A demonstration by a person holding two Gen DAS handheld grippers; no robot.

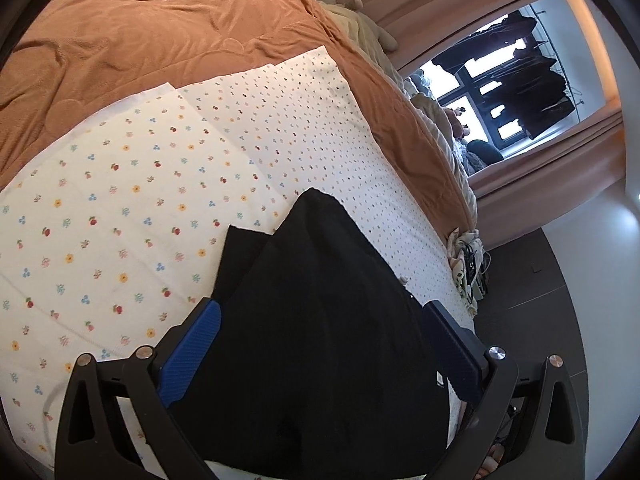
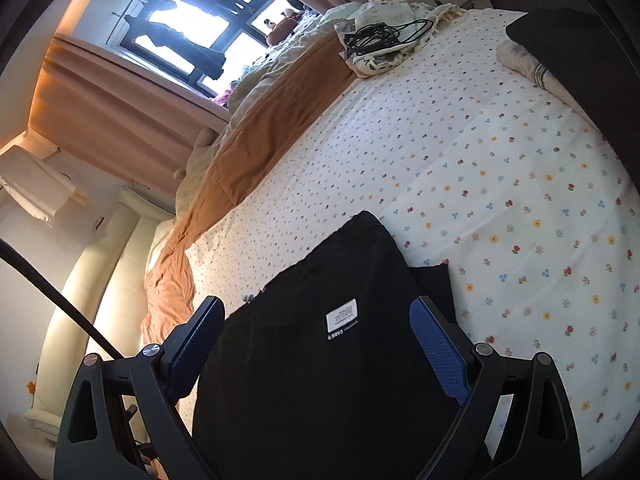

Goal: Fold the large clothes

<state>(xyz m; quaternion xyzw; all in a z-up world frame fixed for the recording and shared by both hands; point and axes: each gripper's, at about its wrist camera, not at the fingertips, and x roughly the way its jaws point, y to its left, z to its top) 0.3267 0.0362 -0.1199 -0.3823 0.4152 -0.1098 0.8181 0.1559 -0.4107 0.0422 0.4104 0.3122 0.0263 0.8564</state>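
Note:
A black garment (image 1: 312,240) lies folded on the flowered white sheet (image 1: 120,220) of a bed. My left gripper (image 1: 322,308) stands open just over its near part, with the blue pads (image 1: 192,356) wide apart on either side and not pressing the cloth. In the right wrist view the same black garment (image 2: 340,380) shows a white label (image 2: 341,316) facing up. My right gripper (image 2: 320,304) is open too, its fingers straddling the cloth without gripping it. The garment's near edge is hidden under both gripper bodies.
An orange blanket (image 1: 160,40) covers the far side of the bed. A pale cloth heap with black cables (image 2: 380,40) sits near the bed's corner. Another dark garment (image 2: 560,36) rests on a pale folded cloth (image 2: 524,60). Dark floor (image 1: 540,280) lies beyond the bed's edge.

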